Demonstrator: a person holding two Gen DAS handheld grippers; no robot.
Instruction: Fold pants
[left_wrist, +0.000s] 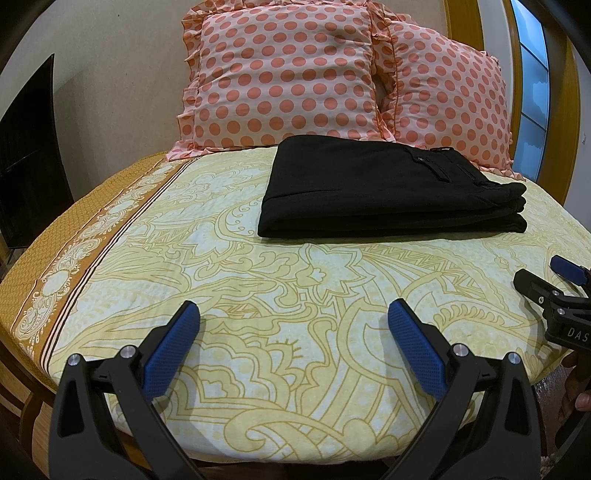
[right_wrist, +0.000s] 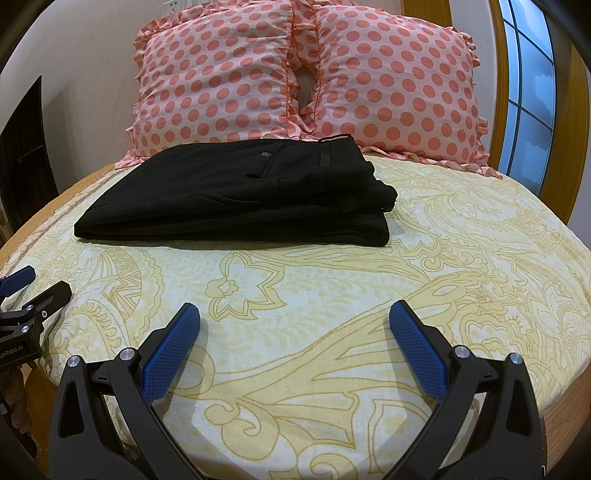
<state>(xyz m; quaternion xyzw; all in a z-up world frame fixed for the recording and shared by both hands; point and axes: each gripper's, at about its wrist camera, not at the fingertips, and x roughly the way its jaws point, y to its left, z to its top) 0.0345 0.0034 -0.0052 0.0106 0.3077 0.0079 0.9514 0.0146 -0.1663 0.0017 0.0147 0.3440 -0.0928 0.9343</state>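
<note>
Black pants (left_wrist: 388, 192) lie folded into a compact stack on the yellow patterned bedsheet (left_wrist: 258, 295), near the pillows. In the right wrist view the pants (right_wrist: 243, 195) show a back pocket button and waistband on top. My left gripper (left_wrist: 293, 317) is open and empty, held over the near part of the bed, well short of the pants. My right gripper (right_wrist: 295, 317) is open and empty too, at the same distance. Each gripper shows at the edge of the other's view: the right gripper (left_wrist: 546, 280), the left gripper (right_wrist: 33, 288).
Two pink polka-dot pillows (left_wrist: 284, 74) (right_wrist: 395, 81) lean against the wall behind the pants. A brown bordered sheet edge (left_wrist: 74, 258) runs along the left. A wooden-framed window (right_wrist: 528, 92) is at the right, a dark panel (left_wrist: 26, 155) at the left.
</note>
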